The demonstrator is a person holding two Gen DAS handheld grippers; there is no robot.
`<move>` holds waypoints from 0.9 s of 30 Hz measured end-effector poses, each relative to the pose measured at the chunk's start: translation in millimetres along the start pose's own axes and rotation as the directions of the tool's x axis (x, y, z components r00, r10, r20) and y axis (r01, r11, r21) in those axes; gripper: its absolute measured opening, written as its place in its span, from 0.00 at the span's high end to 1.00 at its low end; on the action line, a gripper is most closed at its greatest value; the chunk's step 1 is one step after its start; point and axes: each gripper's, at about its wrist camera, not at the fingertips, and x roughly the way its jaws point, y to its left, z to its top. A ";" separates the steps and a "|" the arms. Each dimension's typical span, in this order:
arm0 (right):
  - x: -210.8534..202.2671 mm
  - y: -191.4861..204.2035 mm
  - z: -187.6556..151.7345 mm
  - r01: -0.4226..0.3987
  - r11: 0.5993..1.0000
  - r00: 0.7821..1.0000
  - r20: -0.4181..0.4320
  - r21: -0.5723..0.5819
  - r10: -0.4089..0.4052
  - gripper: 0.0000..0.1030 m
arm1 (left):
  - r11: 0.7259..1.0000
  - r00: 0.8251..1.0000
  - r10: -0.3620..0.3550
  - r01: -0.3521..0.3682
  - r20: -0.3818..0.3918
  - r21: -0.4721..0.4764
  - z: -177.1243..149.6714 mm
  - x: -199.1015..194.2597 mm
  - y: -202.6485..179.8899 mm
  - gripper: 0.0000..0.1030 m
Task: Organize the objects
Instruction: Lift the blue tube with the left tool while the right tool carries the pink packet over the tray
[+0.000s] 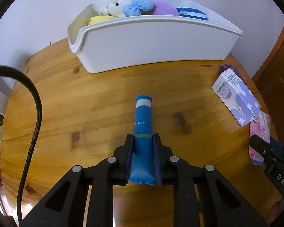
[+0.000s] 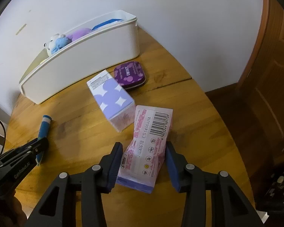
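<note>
A blue tube lies lengthwise on the round wooden table, cap pointing at the white bin. My left gripper is shut on the tube's lower half, which fills the gap between its pads. A pink barcoded packet sits creased between the pads of my right gripper, and both pads touch it. A purple-and-white box and a purple tin lie just beyond the packet. The right wrist view also shows the tube and left gripper at the left.
The bin stands against the white wall and holds plush toys and a blue-striped item. A black cable curves over the table's left edge. A wooden door stands to the right, past the table's rim.
</note>
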 end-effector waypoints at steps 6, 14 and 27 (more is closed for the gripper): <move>-17.2 8.0 -9.0 -0.013 1.000 1.000 0.012 -0.013 0.013 0.56 | 1.000 1.000 -0.011 0.011 0.020 -0.002 -10.2 -25.6 4.7 0.79; -60.9 20.1 -26.3 -0.028 0.999 0.997 0.064 -0.046 0.031 0.56 | 0.999 0.995 -0.036 0.037 0.094 -0.001 -1.0 -74.4 -5.3 0.79; -158.5 62.2 -22.6 -0.102 0.981 0.968 0.209 -0.165 0.136 0.56 | 0.996 0.956 -0.072 0.055 0.284 0.068 -7.1 -182.7 -5.1 0.79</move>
